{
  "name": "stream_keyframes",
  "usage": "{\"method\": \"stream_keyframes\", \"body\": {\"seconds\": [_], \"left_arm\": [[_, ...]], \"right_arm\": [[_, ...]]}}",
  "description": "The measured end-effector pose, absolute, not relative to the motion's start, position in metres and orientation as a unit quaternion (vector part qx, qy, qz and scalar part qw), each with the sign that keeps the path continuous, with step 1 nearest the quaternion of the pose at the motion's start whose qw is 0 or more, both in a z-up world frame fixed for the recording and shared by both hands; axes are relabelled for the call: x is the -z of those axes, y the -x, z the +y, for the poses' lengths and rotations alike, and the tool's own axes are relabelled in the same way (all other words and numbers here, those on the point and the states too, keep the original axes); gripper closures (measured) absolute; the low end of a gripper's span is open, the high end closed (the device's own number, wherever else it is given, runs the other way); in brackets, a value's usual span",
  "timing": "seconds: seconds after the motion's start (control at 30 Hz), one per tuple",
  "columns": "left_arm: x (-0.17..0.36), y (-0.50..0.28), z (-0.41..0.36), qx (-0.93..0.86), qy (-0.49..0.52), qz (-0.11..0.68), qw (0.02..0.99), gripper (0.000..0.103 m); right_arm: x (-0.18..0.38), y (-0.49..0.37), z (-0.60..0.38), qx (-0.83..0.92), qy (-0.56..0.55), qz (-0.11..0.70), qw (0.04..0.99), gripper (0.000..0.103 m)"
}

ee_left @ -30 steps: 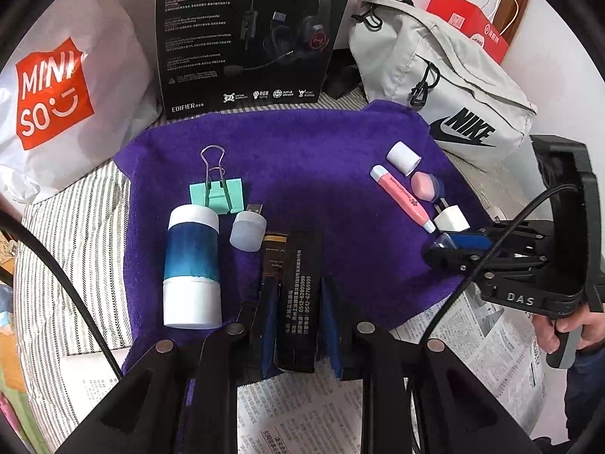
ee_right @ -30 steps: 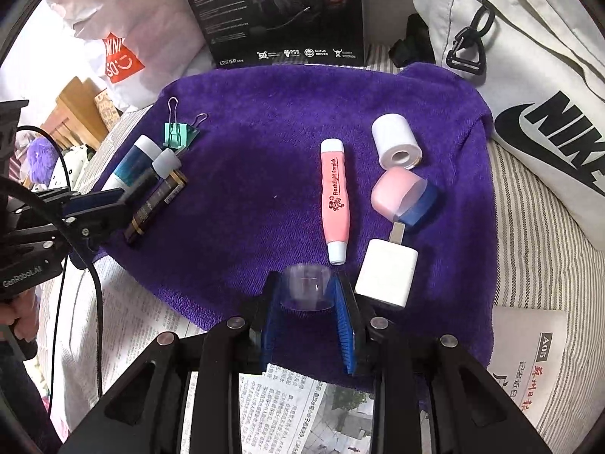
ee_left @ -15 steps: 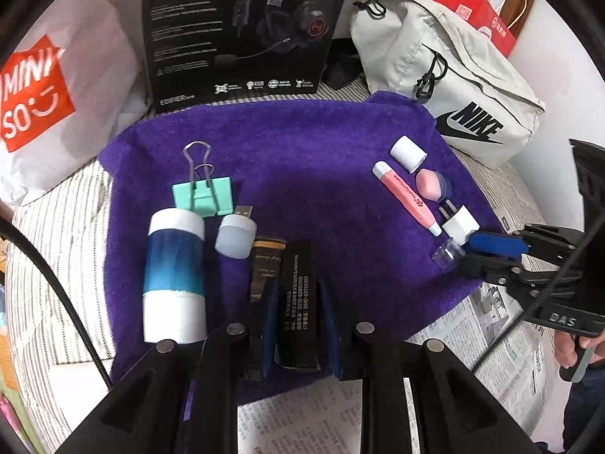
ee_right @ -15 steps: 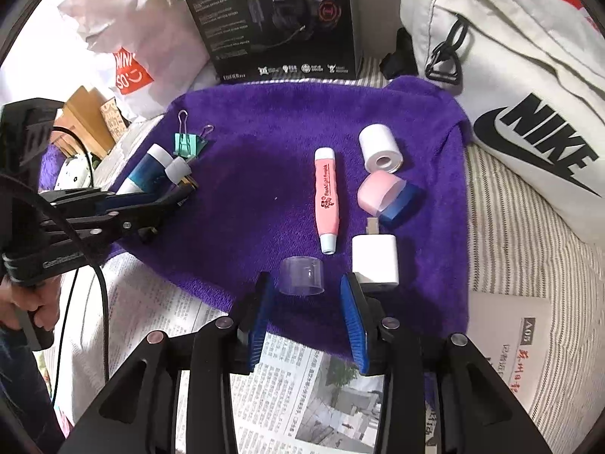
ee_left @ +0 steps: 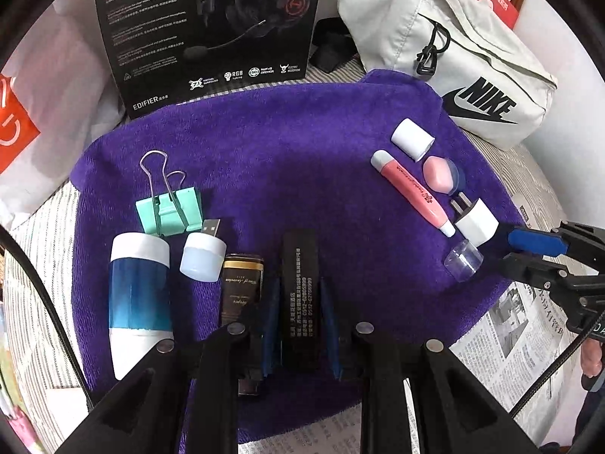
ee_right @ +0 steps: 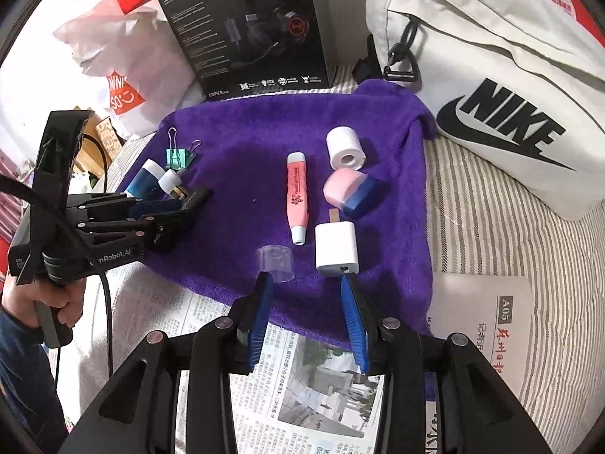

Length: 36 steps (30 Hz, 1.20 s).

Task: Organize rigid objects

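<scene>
Our left gripper is clenched on a black box printed with small white characters, resting on the purple towel just beside a gold-labelled dark box. Our right gripper is released, its blue pads wide apart at the towel's near edge; the clear cap lies on the towel just ahead of the left pad, and the white charger sits touching or nearly touching the right pad's tip. A second ago that cap sat gripped between the right pads; half a second ago they had parted around it, and now they have drawn back and spread wider. The left grip is unchanged. Readable writing: "NIKE" on the white bag, "EDIFIER" on the headset box, "A05" on a paper.
</scene>
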State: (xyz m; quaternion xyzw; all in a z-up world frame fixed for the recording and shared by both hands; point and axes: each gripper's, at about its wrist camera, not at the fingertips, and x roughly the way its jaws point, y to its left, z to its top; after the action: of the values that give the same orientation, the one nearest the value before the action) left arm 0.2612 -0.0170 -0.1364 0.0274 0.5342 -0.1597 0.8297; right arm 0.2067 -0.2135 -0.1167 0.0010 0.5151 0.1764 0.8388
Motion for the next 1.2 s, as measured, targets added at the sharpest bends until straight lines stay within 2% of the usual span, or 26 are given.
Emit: {"method": "stream_keyframes", "body": {"seconds": [0.23, 0.43, 0.53, 0.6, 0.67, 0.73, 0.77, 0.8, 0.87, 1.03, 1.1, 1.17, 1.2], "left_arm": [[0.134, -0.252, -0.014, 0.153, -0.027, 0.543, 0.825, 0.081], [0.127, -0.235, -0.008, 0.143, -0.016, 0.542, 0.828, 0.073], [0.117, -0.226, -0.002, 0.123, -0.014, 0.540, 0.833, 0.063], [0.107, -0.216, 0.000, 0.116, -0.013, 0.533, 0.838, 0.047], [0.099, -0.206, 0.002, 0.115, -0.010, 0.528, 0.842, 0.036], [0.089, -0.194, 0.003, 0.110, -0.012, 0.519, 0.848, 0.031], [0.086, -0.190, 0.004, 0.106, -0.012, 0.517, 0.850, 0.025], [0.083, -0.185, 0.003, 0.100, -0.011, 0.513, 0.852, 0.022], [0.075, -0.175, 0.004, 0.093, -0.009, 0.505, 0.858, 0.019], [0.053, -0.146, 0.007, 0.070, 0.003, 0.479, 0.875, 0.013], [0.045, -0.136, 0.006, 0.057, 0.006, 0.468, 0.882, 0.008], [0.040, -0.128, 0.005, 0.046, 0.007, 0.462, 0.886, 0.006], [0.037, -0.123, 0.004, 0.039, 0.006, 0.458, 0.888, 0.006]], "right_arm": [[0.120, -0.205, -0.214, -0.174, -0.012, 0.513, 0.840, 0.065], [0.121, -0.206, -0.215, -0.171, -0.015, 0.514, 0.840, 0.062], [0.122, -0.207, -0.215, -0.170, -0.018, 0.516, 0.839, 0.061], [0.120, -0.206, -0.215, -0.169, -0.019, 0.516, 0.839, 0.061], [0.117, -0.202, -0.215, -0.169, -0.014, 0.515, 0.840, 0.059], [0.111, -0.195, -0.214, -0.168, -0.008, 0.511, 0.843, 0.059], [0.108, -0.192, -0.214, -0.169, -0.009, 0.508, 0.844, 0.058], [0.104, -0.187, -0.214, -0.171, -0.012, 0.504, 0.847, 0.052], [0.098, -0.179, -0.213, -0.171, -0.012, 0.497, 0.851, 0.045], [0.085, -0.157, -0.211, -0.154, 0.004, 0.490, 0.858, 0.045], [0.079, -0.147, -0.211, -0.150, 0.007, 0.487, 0.861, 0.043], [0.072, -0.136, -0.212, -0.146, 0.006, 0.484, 0.863, 0.037], [0.068, -0.130, -0.214, -0.141, 0.005, 0.480, 0.866, 0.025]]}}
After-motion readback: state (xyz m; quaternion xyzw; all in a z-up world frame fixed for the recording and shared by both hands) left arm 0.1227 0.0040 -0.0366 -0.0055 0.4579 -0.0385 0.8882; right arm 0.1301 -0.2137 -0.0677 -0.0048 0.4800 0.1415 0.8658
